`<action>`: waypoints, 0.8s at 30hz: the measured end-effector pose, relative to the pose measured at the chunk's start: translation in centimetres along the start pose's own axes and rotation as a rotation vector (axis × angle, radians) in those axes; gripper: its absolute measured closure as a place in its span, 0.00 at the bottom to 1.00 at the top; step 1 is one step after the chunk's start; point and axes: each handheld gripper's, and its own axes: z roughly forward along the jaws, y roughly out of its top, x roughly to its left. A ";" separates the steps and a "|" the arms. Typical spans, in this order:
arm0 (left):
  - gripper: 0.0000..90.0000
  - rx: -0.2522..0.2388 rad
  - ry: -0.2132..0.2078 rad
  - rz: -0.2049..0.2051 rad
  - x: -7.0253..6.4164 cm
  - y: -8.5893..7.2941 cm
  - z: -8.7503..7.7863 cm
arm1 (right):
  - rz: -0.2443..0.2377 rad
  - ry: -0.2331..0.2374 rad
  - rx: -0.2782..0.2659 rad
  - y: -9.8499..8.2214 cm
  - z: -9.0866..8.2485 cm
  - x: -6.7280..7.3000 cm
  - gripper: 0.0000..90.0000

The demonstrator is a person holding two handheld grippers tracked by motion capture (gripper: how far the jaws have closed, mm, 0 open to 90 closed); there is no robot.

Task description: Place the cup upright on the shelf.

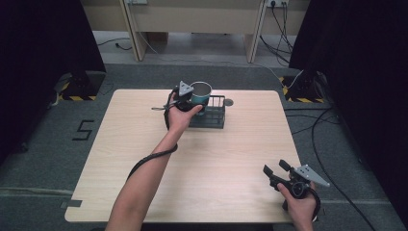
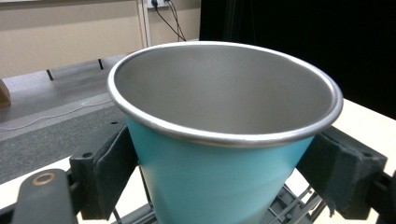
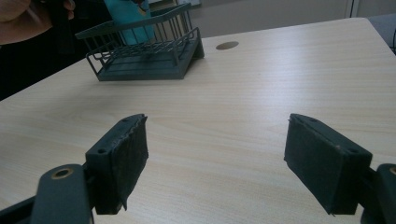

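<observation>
From the high view, the left hand-held gripper (image 1: 191, 100) holds a teal cup (image 1: 200, 92) at the left end of a dark wire rack (image 1: 211, 117), which sits at the far middle of the tabletop (image 1: 216, 159). The right hand-held gripper (image 1: 277, 172) rests near the front right corner, well apart from the rack, jaws spread and empty. Open wood lies all around the rack; the far edge is close behind it.

In the left gripper view, the cup (image 2: 219, 177) sits between the two padded jaws, which press its painted wall below the rolled steel rim. It looks like thin metal: light, stiff, smooth and likely slippery, and it tapers downward, so a grip high under the rim should resist sliding. The rack's wires (image 2: 299, 203) show just beneath.

In the right gripper view, the right hand-held gripper (image 3: 217, 163) stands wide over bare tabletop (image 3: 261, 88). The rack (image 3: 144, 56) stands farther off, the cup (image 3: 127, 16) rising above its wire wall, which could catch the base.
</observation>
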 end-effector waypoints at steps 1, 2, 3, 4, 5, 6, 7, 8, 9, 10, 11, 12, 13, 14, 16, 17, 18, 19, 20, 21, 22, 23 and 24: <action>0.16 0.002 0.000 -0.001 0.0 -0.1 0.0 | 0.000 0.000 0.000 0.0 0.0 0.0 0.25; 0.16 0.005 0.001 0.002 0.0 -0.2 0.1 | 0.000 0.000 0.000 0.0 0.0 0.0 0.25; 0.16 0.006 0.002 0.003 -0.1 -0.3 0.1 | -0.002 0.000 -0.001 0.0 0.0 0.0 0.25; 0.16 0.009 0.003 0.003 -0.1 -0.3 0.2 | -0.003 0.000 -0.001 0.0 0.0 0.0 0.25; 0.16 0.012 0.003 0.006 -0.1 -0.4 0.2 | -0.003 -0.002 -0.002 0.0 0.0 0.0 0.25; 0.16 0.013 0.004 0.007 -0.1 -0.4 0.2 | -0.004 -0.002 -0.002 0.0 0.0 0.1 0.25; 0.16 0.016 0.005 0.008 -0.2 -0.5 0.3 | -0.004 -0.002 -0.002 0.0 0.0 0.1 0.25; 0.16 0.018 0.006 0.011 -0.2 -0.5 0.3 | -0.005 -0.002 -0.002 0.0 0.0 0.0 0.25; 0.16 0.019 0.008 0.012 -0.2 -0.5 0.3 | -0.005 -0.002 -0.002 0.0 0.0 0.0 0.25; 0.16 0.021 0.010 0.014 -0.2 -0.5 0.3 | -0.005 -0.002 -0.002 0.0 0.0 0.0 0.25; 0.16 0.023 0.010 0.015 -0.2 -0.5 0.3 | -0.004 -0.002 -0.002 0.0 0.0 0.0 0.25; 0.16 0.024 0.010 0.017 -0.2 -0.5 0.4 | -0.004 -0.001 -0.002 0.0 0.0 0.0 0.25; 0.16 0.026 0.010 0.021 -0.2 -0.5 0.4 | -0.003 -0.002 -0.002 0.0 0.0 0.0 0.25; 0.16 0.032 0.011 0.026 -0.2 -0.5 0.4 | -0.003 -0.002 -0.001 0.0 0.0 0.0 0.25; 0.16 0.033 0.011 0.026 -0.2 -0.5 0.5 | -0.003 -0.001 -0.002 0.0 0.0 0.0 0.25; 0.16 0.040 0.014 0.025 -0.2 -0.6 0.5 | -0.004 -0.001 -0.003 0.0 0.0 0.0 0.25; 0.16 0.040 0.014 0.025 -0.2 -0.6 0.5 | -0.004 -0.001 -0.003 0.0 0.0 0.0 0.25; 0.16 0.044 0.016 0.027 -0.2 -0.7 0.5 | -0.004 -0.002 -0.003 0.0 0.0 0.0 0.25; 0.16 0.042 0.016 0.024 -0.2 -0.7 0.5 | -0.004 -0.002 -0.003 0.0 0.0 0.0 0.25; 0.16 0.042 0.015 0.021 -0.1 -0.7 0.5 | -0.004 -0.002 -0.003 0.0 0.0 0.0 0.25; 0.16 0.043 0.015 0.022 -0.1 -0.7 0.6 | -0.004 -0.002 -0.003 0.0 0.0 0.0 0.25; 0.16 0.046 0.013 0.024 -0.1 -0.7 0.6 | -0.004 -0.002 -0.003 0.0 0.0 0.1 0.25; 0.16 0.049 0.011 0.025 -0.1 -0.6 0.6 | -0.004 -0.002 -0.003 0.0 0.0 0.1 0.25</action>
